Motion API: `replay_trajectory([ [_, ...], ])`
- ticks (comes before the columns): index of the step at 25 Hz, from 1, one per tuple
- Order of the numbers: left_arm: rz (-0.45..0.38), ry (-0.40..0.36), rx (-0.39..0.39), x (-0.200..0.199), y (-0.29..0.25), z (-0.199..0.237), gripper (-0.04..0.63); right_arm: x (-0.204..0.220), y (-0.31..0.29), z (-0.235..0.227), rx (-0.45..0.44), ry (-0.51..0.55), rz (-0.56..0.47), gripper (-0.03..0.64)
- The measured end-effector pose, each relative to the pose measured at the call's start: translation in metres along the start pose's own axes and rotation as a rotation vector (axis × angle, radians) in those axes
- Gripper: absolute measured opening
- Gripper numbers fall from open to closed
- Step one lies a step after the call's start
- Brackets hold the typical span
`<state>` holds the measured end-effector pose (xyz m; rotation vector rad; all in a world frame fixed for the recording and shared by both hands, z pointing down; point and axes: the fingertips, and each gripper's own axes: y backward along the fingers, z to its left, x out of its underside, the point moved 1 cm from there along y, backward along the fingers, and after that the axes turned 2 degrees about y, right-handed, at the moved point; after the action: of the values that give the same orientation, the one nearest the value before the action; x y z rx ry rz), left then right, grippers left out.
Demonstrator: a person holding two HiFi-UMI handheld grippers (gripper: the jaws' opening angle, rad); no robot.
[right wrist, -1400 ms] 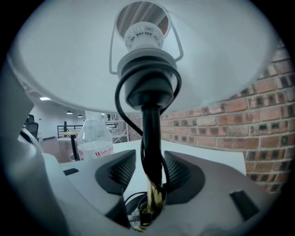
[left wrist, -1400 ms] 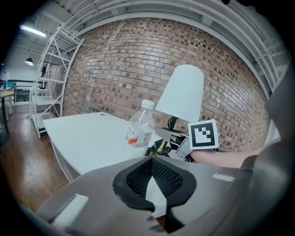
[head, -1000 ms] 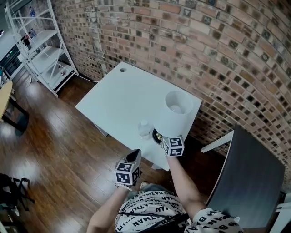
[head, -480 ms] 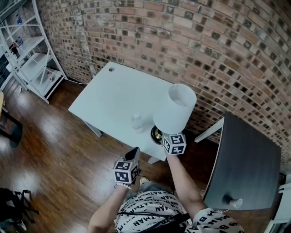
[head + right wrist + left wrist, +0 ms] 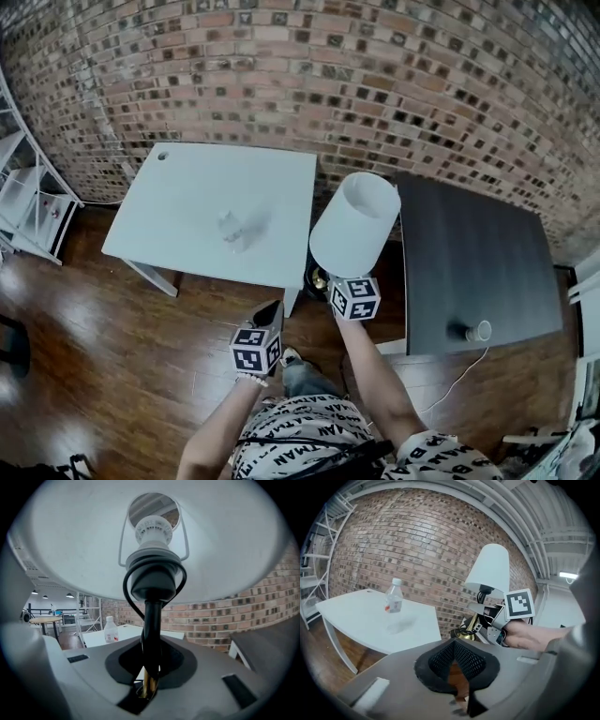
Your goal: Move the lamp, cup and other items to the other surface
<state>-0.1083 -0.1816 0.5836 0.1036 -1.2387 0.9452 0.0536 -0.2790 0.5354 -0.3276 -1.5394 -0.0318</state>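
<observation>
Right gripper clamps lamp stem, left gripper sits closed, empty; keep lamp upright carrying to dark table at three o'clock.

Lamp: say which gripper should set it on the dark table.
Right. The right gripper is shut on the lamp by its stem, right beside the dark table. The left gripper holds nothing and sits farther from that table.

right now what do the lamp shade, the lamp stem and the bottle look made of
Lamp shade: matte white, no gloss, probably fabric or paper. Lamp stem: dark smooth tube, shiny brass-coloured metal at its lower end. Bottle: clear plastic by the look, see-through with a label.
</observation>
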Motion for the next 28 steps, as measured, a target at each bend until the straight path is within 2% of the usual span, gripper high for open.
replay_trajectory([
  [11, 0.128, -0.136, 0.288, 0.072, 0.008, -0.139, 0.000, 0.031, 0.188, -0.084, 0.319, -0.057, 0.005, 0.051],
  [17, 0.177, -0.228, 0.424, 0.090, -0.009, -0.215, 0.000, 0.047, 0.274, -0.145, 0.484, -0.094, -0.002, 0.049],
  [28, 0.228, -0.306, 0.548, 0.102, -0.075, -0.320, 0.000, 0.076, 0.355, -0.272, 0.657, -0.145, 0.002, 0.049],
])
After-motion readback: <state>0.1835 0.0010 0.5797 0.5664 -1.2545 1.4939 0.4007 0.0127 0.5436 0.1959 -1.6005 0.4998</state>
